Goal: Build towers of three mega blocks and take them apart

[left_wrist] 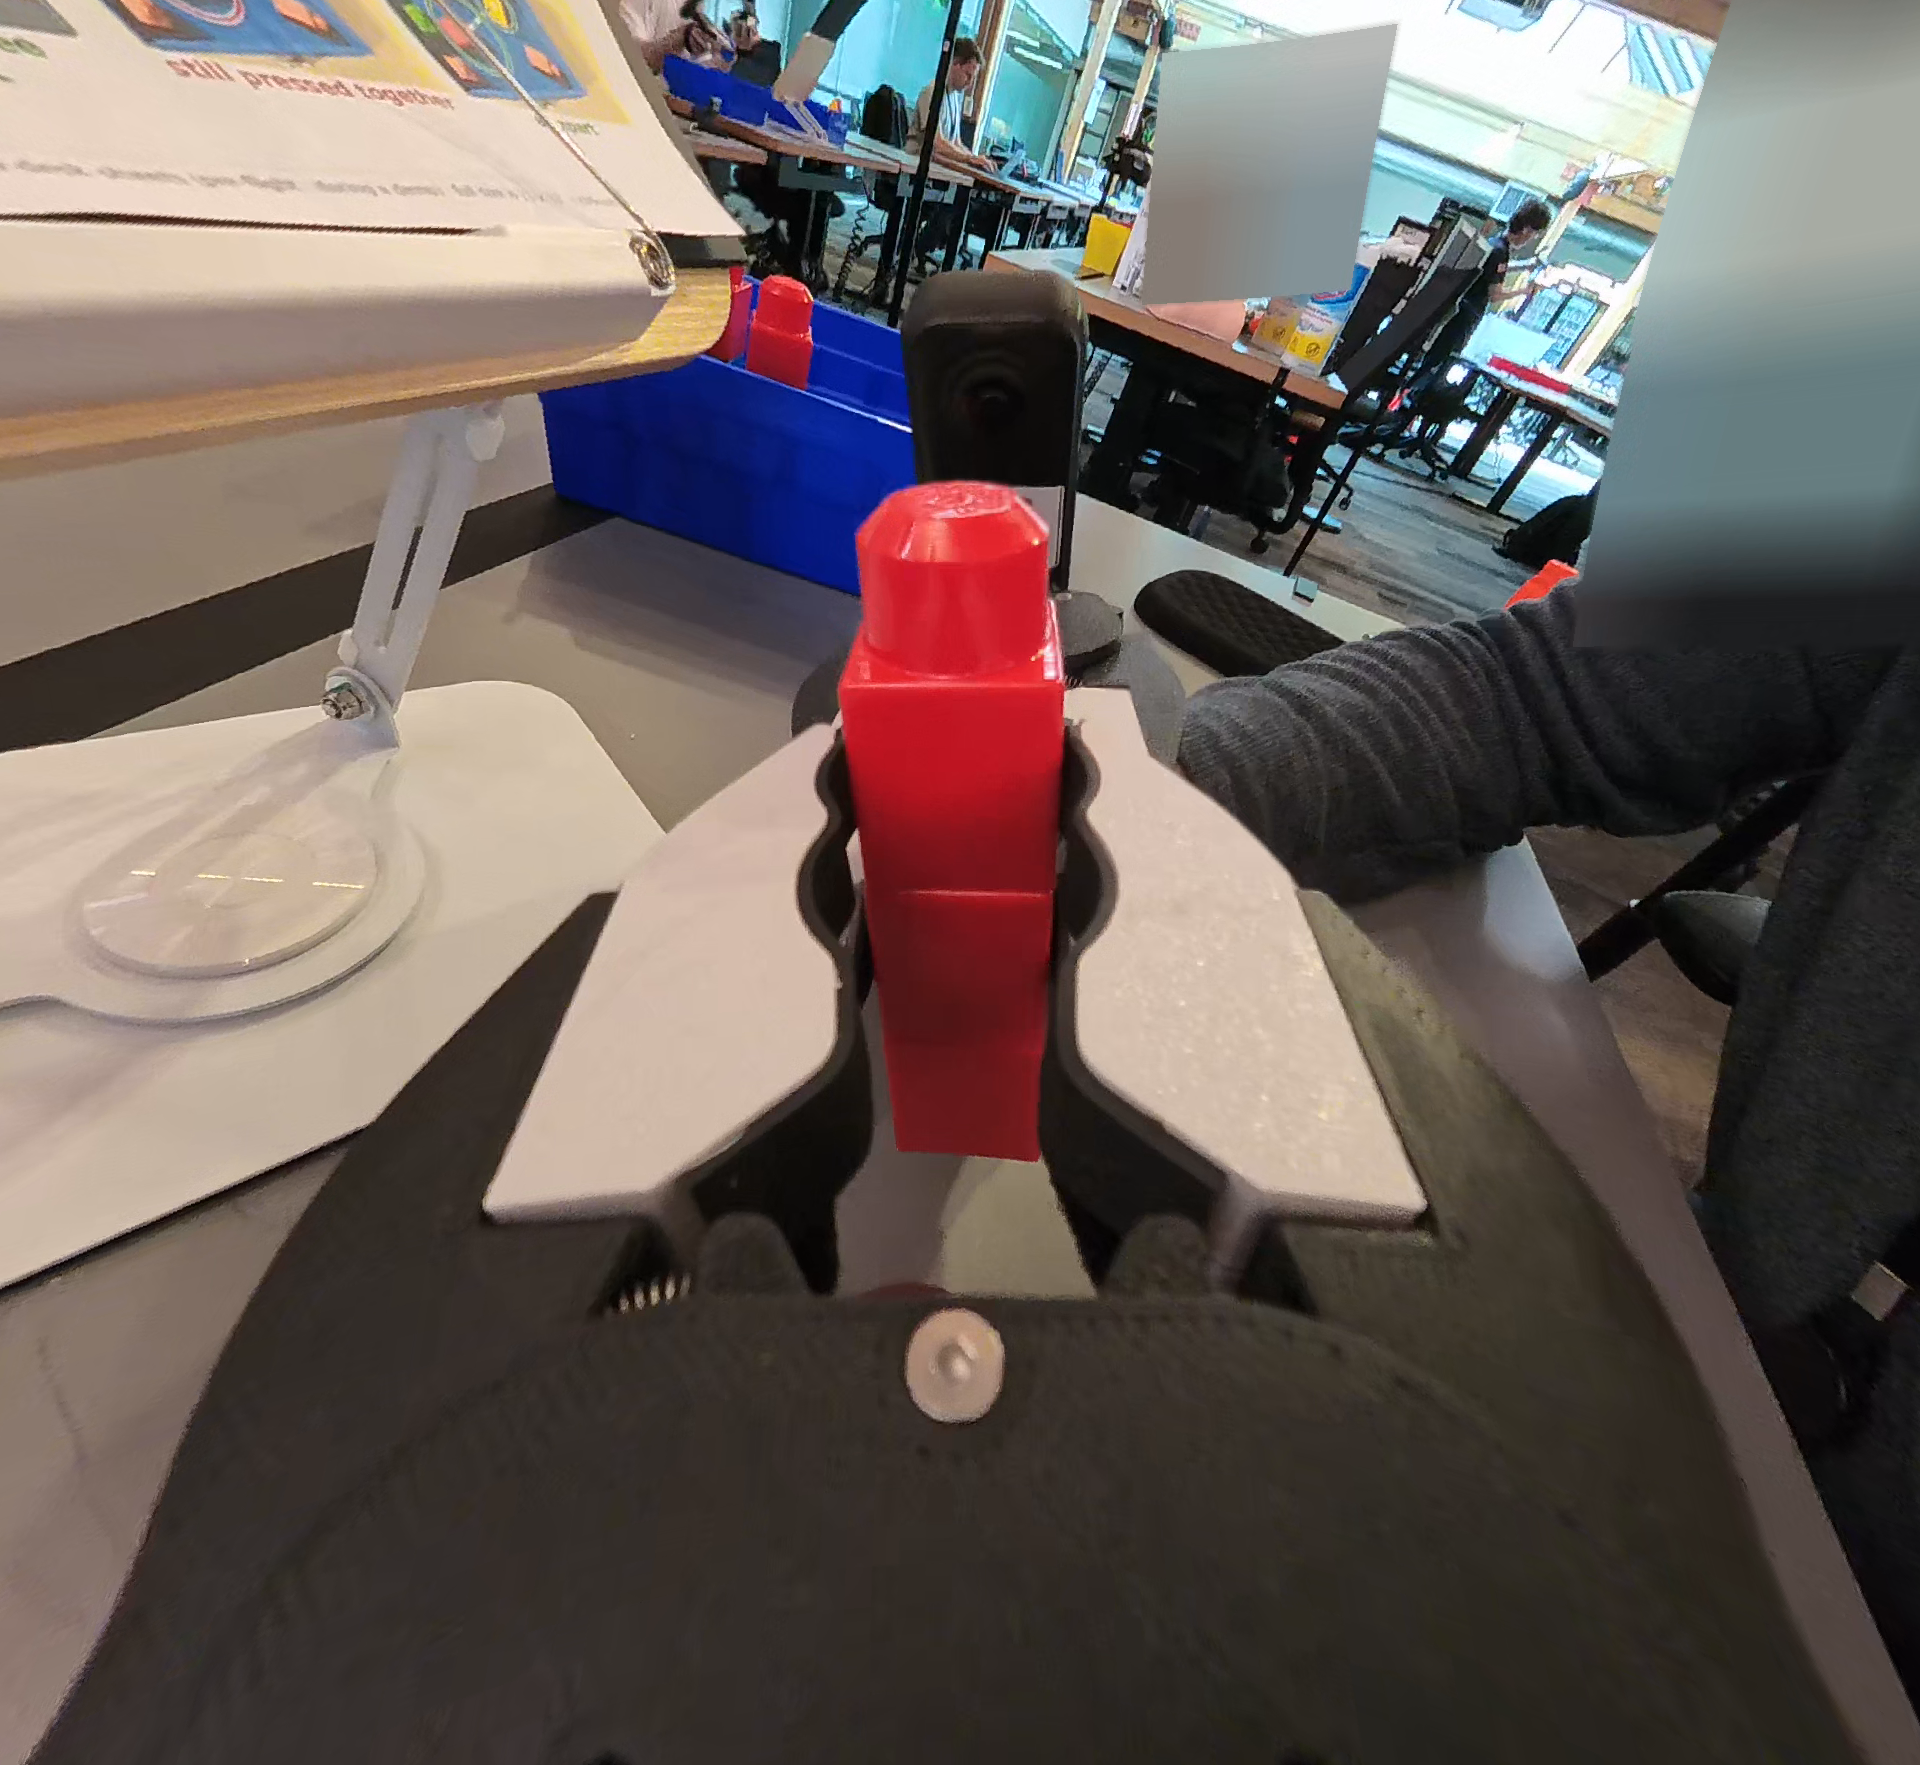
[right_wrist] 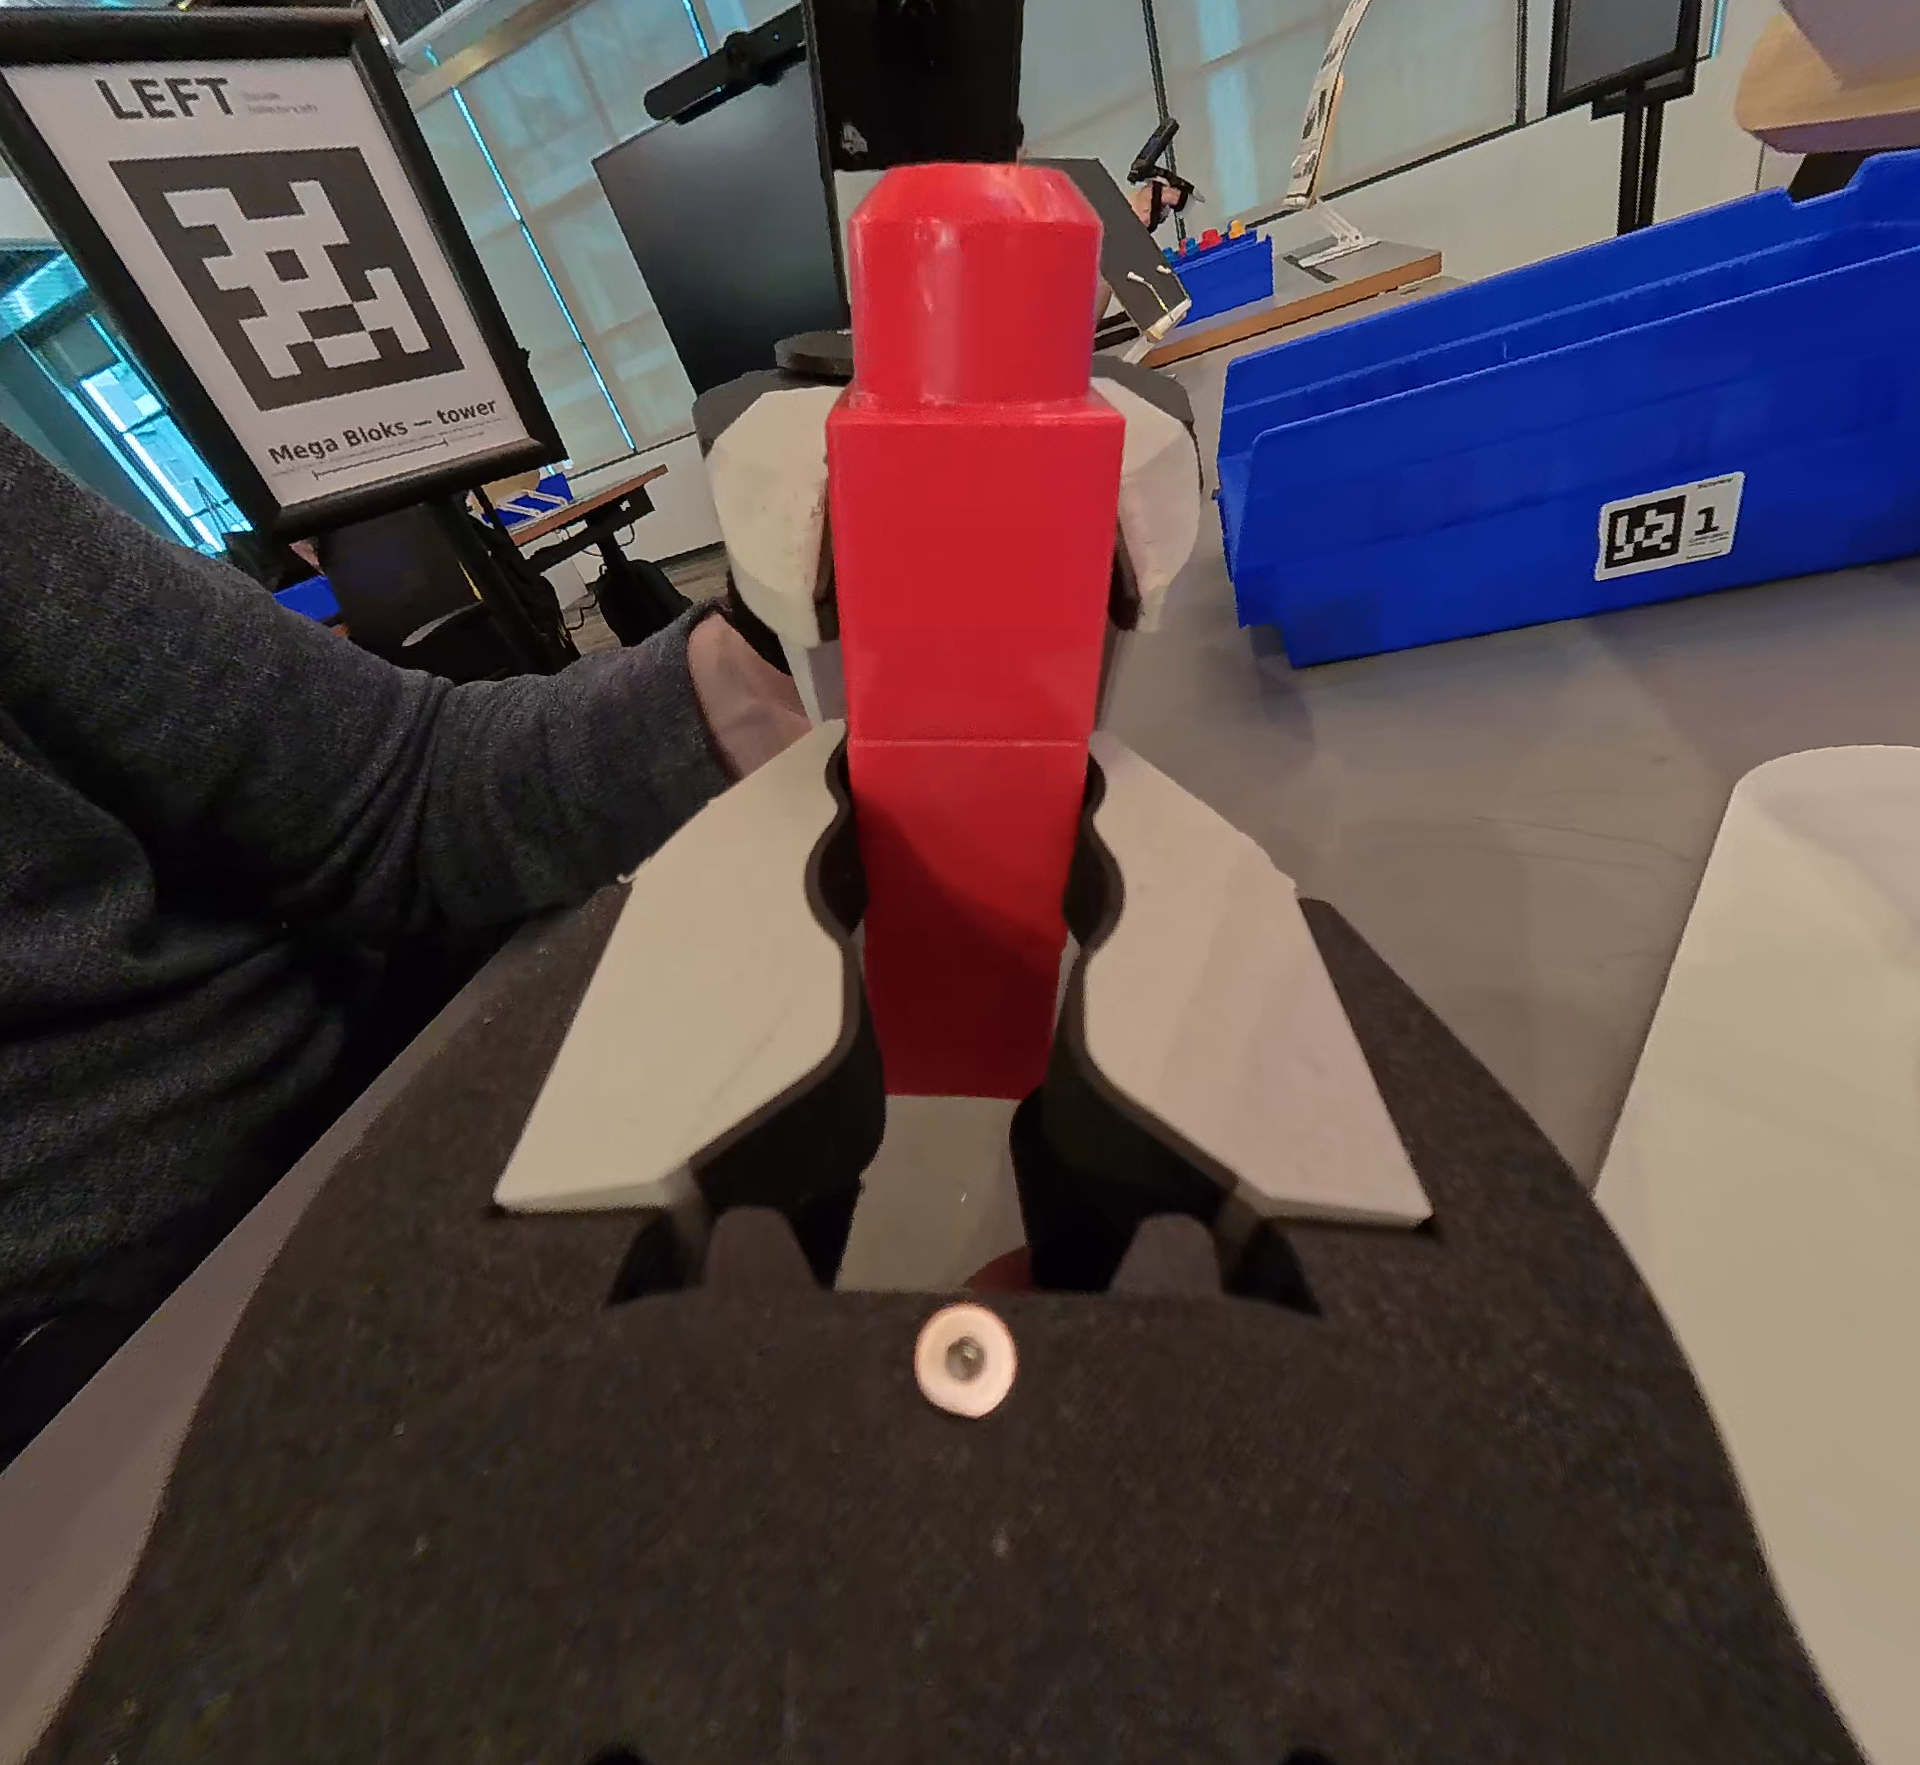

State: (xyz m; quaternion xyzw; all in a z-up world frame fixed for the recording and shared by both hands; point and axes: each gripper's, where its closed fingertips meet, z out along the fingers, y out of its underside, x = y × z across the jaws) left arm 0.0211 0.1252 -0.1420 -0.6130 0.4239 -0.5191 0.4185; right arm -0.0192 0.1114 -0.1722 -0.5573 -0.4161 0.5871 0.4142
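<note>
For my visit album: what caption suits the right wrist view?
Right gripper clamps a red block tower that the left gripper grips from the far side, beside a blue bin.

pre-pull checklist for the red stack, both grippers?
1. Left gripper shut on red stack: ok.
2. Right gripper shut on the stack: ok.
3. Each gripper on a different block: cannot tell.
4. Blocks seated flush, seams straight: ok.
5. Three blocks in the stack: cannot tell; lower end is hidden between the fingers.
6. Blue bin off to the side, clear of the stack: ok.
</note>
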